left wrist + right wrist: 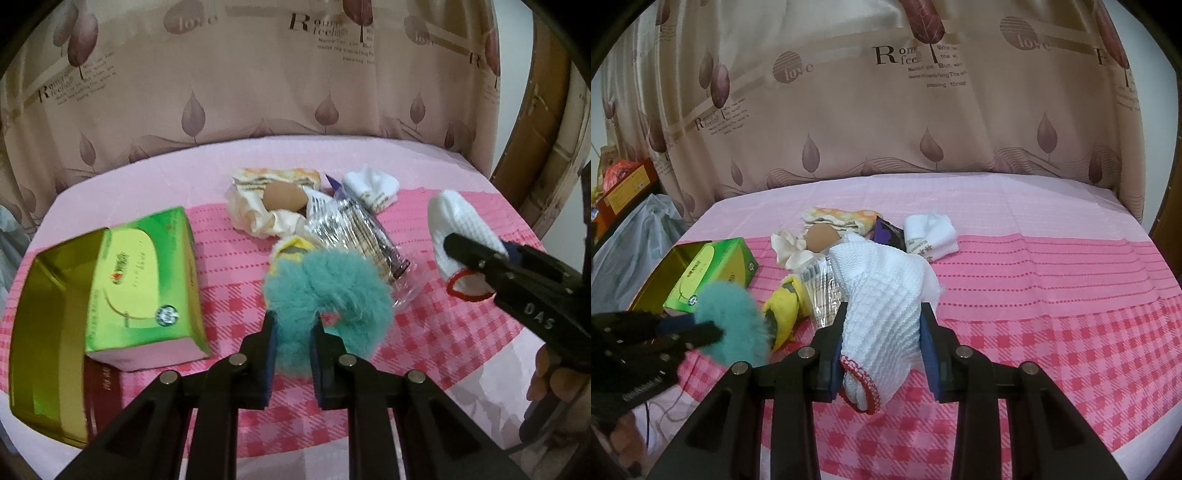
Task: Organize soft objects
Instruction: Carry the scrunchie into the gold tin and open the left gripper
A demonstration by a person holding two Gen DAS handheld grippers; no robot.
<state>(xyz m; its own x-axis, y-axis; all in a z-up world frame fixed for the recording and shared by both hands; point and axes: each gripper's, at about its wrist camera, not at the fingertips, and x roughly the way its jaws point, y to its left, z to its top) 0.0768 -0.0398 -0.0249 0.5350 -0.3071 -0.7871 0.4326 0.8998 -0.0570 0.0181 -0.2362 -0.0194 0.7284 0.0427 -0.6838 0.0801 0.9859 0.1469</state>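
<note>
Progress looks early to me: both tools have a soft thing in hand, yet most of the pile has not been sorted. My left tool (pixel 291 332) is clamped narrow on a teal fluffy scrunchie (pixel 325 295), its blue pads pressed into the fur, and it holds the scrunchie just above the pink checked cloth (pixel 443 332) covering the desk. My right tool (pixel 882 350) grips a white knitted cloth with a red edge (pixel 882 314), which hangs between the pads, its far end draped over the clutter.

Left to sort, as far as I can judge: a yellow soft item (pixel 786 302) just beside the scrunchie, a cream fabric bundle (pixel 255 218), a folded orange patterned cloth (pixel 273 175), and a pair of folded white socks (pixel 931 232) further back. A brown egg-shaped thing (pixel 284 195) and a crinkled clear packet (pixel 354 229) lie among them; those do not look like soft goods. A green tissue box (pixel 147 280) sits in an open gold tin (pixel 48 317) at the left, possibly the place for things, though I cannot tell.

Readable writing: "love" and a large "R" on the curtain (pixel 886 110), smaller lines too blurred to read. "DAS" shows on the right tool's body in the left view. The box label is not legible.
</note>
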